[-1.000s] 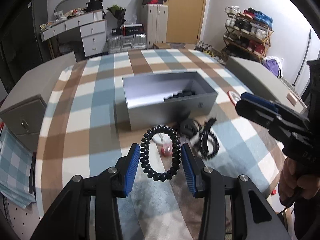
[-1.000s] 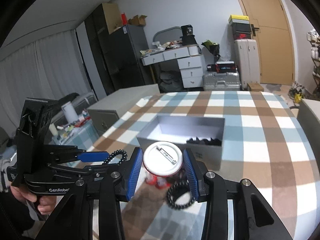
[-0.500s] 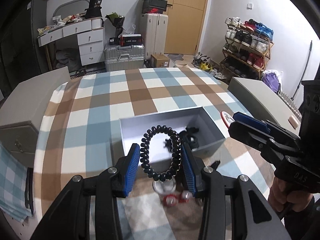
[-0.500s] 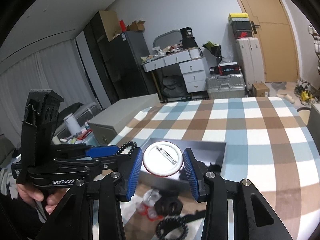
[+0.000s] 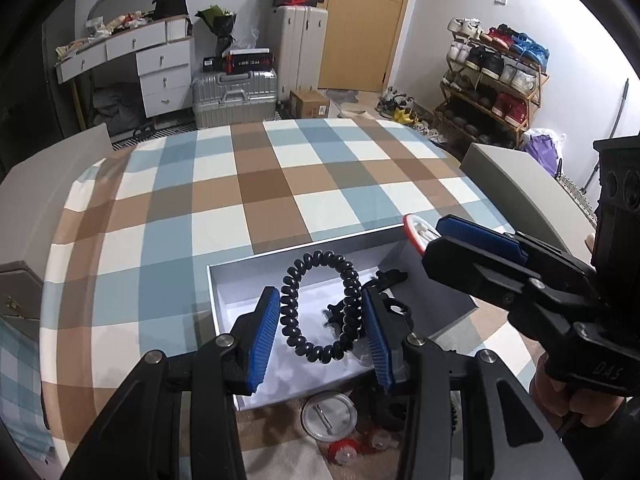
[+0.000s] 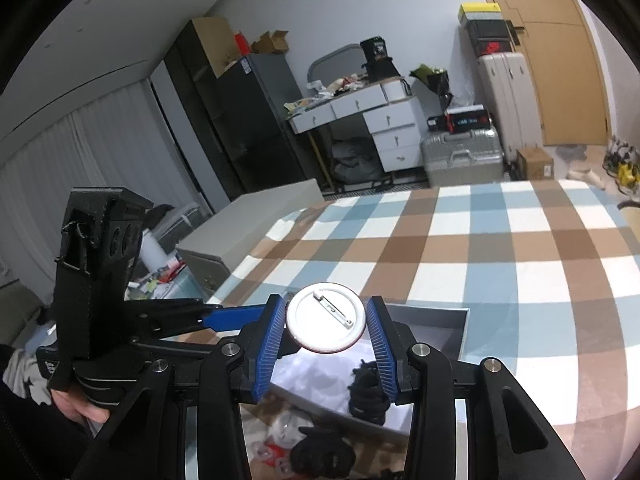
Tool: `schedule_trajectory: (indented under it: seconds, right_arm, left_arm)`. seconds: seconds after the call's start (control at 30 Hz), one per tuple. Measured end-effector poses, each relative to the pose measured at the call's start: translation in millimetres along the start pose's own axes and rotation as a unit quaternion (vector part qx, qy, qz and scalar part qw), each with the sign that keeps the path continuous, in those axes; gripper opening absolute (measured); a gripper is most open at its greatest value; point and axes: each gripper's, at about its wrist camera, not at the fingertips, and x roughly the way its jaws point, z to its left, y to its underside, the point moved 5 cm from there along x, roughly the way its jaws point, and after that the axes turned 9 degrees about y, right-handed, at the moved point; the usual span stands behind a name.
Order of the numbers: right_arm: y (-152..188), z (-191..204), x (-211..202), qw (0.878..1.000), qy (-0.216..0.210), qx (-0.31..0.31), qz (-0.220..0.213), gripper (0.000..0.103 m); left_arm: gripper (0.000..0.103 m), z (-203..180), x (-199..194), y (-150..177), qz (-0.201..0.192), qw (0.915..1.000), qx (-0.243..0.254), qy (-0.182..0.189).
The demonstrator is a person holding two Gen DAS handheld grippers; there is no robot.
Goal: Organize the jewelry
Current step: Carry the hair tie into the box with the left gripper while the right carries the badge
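My left gripper is shut on a black spiral hair tie, held as an upright loop above the open silver box. In the right wrist view my right gripper is shut on a round white pin badge, its back and pin facing the camera, above the same box. Black hair ties lie inside the box. From the left wrist view the right gripper comes in from the right over the box's far corner, the badge's red rim showing at its tip.
On the checked tablecloth in front of the box lie another round badge, small red pieces and more black ties. Grey cabinets flank the table. Suitcases, a desk and a shoe rack stand beyond.
Both grippers have moved forward from the pile of items to over the open box, each still holding its piece. The box now lies directly under them.
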Motion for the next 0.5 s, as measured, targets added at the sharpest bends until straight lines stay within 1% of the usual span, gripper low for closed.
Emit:
schedule_trajectory:
  seconds: [0.17,0.37,0.5]
  right_arm:
    - [6,-7,16,1.0,0.011,-0.002,0.021,0.041]
    - [9,-14,26,0.999,0.026,-0.003,0.034,0.041]
    - [9,-18,31,0.999,0.033,0.004,0.04,0.042]
  left_arm:
    - [0.036,0,8,0,0.012,0.9999,0.0,0.004]
    - [0.036,3,18,-1,0.024,0.9997,0.001,0.009]
    - [0.038,7,23,-2,0.028,0.9994,-0.011,0.018]
